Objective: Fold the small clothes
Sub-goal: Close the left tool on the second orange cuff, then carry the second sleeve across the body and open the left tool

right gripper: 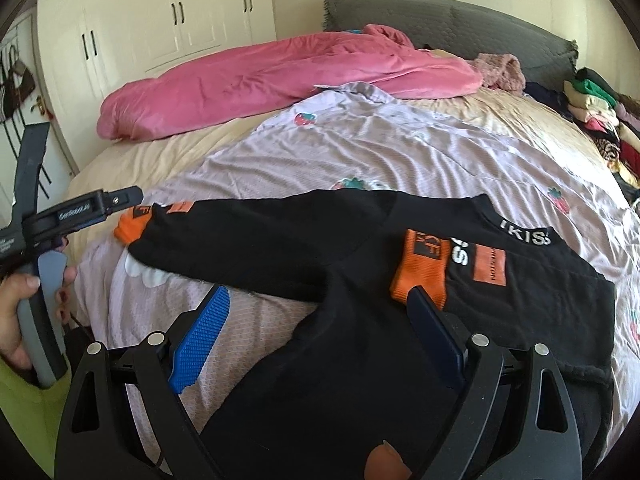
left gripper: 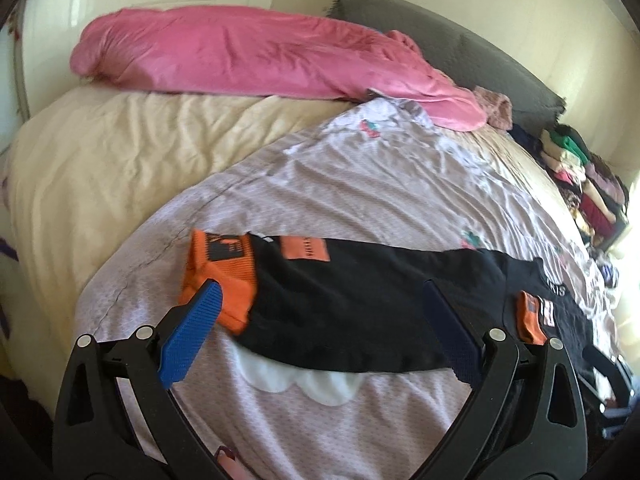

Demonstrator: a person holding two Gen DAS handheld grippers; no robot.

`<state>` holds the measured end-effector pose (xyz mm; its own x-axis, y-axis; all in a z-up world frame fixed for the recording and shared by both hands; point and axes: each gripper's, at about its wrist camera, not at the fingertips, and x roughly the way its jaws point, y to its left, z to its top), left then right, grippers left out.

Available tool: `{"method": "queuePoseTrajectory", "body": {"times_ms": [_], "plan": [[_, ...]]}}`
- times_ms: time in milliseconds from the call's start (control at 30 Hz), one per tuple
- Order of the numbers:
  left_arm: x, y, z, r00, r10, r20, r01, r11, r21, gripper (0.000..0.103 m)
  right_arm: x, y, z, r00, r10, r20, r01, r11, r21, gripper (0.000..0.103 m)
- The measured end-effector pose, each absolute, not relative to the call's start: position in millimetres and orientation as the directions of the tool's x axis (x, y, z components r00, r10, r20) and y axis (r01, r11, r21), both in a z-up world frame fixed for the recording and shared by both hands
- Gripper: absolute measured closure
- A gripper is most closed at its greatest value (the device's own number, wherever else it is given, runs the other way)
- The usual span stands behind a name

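A black sweater [right gripper: 280, 248] with orange cuffs lies flat on a lilac strawberry-print sheet [right gripper: 360, 152]. One sleeve is folded across the chest, its orange cuff [right gripper: 420, 268] just ahead of my right gripper [right gripper: 320, 292], which hovers open over the sweater's body. The other sleeve [left gripper: 340, 300] stretches out to the left. Its orange cuff [left gripper: 218, 272] lies by the left fingertip of my left gripper [left gripper: 320, 286], which is open and straddles the sleeve. In the right wrist view the left gripper [right gripper: 116, 200] shows from the side, held by a hand [right gripper: 20, 320].
A pink blanket [left gripper: 240, 56] lies bunched across the far side of the bed, in front of a grey headboard [right gripper: 440, 24]. Stacked folded clothes [right gripper: 600, 120] sit at the right edge. White wardrobe doors [right gripper: 180, 20] stand behind. A cream bedspread [left gripper: 100, 152] shows to the left.
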<state>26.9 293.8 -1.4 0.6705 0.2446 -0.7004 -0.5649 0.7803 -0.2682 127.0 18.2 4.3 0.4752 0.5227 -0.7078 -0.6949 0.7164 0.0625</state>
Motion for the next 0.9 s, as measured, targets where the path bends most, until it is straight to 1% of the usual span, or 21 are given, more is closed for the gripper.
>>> {"method": "queuePoseTrajectory", "body": {"times_ms": [233, 500, 533, 567, 633, 667, 700, 733, 767, 900], "plan": [[17, 328, -20, 0.631, 0.263, -0.730, -0.648, 0.696, -0.310, 0.010, 128, 21, -5, 0.461, 0.518, -0.720, -0.697, 0.714, 0.067, 0.013], [23, 348, -45, 0.579, 0.256, -0.774, -0.710, 0.625, -0.324, 0.010, 136, 7, -12, 0.461, 0.517, -0.721, -0.671, 0.735, 0.098, 0.013], [24, 351, -48, 0.576, 0.252, -0.778, -0.715, 0.617, -0.329, 0.014, 137, 7, -12, 0.462, 0.517, -0.721, -0.669, 0.737, 0.099, 0.013], [24, 354, -52, 0.576, 0.243, -0.781, -0.719, 0.605, -0.342, 0.028, 138, 4, -12, 0.462, 0.518, -0.720, -0.666, 0.739, 0.104, 0.013], [24, 356, -57, 0.573, 0.233, -0.786, -0.723, 0.594, -0.352, 0.043, 139, 0, -13, 0.464, 0.520, -0.717, -0.659, 0.743, 0.113, 0.013], [24, 356, -58, 0.571, 0.239, -0.785, -0.727, 0.593, -0.347, 0.056, 139, -1, -13, 0.464, 0.520, -0.717, -0.656, 0.746, 0.116, 0.013], [25, 357, -58, 0.574, 0.239, -0.783, -0.725, 0.593, -0.351, 0.065, 141, -3, -14, 0.465, 0.518, -0.718, -0.650, 0.750, 0.120, 0.013], [24, 357, -57, 0.581, 0.244, -0.777, -0.722, 0.595, -0.353, 0.083, 142, -5, -14, 0.465, 0.516, -0.719, -0.645, 0.754, 0.125, 0.013], [24, 355, -54, 0.595, 0.248, -0.764, -0.713, 0.602, -0.360, 0.092, 143, -8, -14, 0.466, 0.516, -0.719, -0.641, 0.757, 0.128, 0.013], [23, 340, -37, 0.652, 0.265, -0.711, -0.661, 0.657, -0.362, 0.095, 145, -22, -13, 0.474, 0.514, -0.715, -0.622, 0.770, 0.141, 0.013]]}}
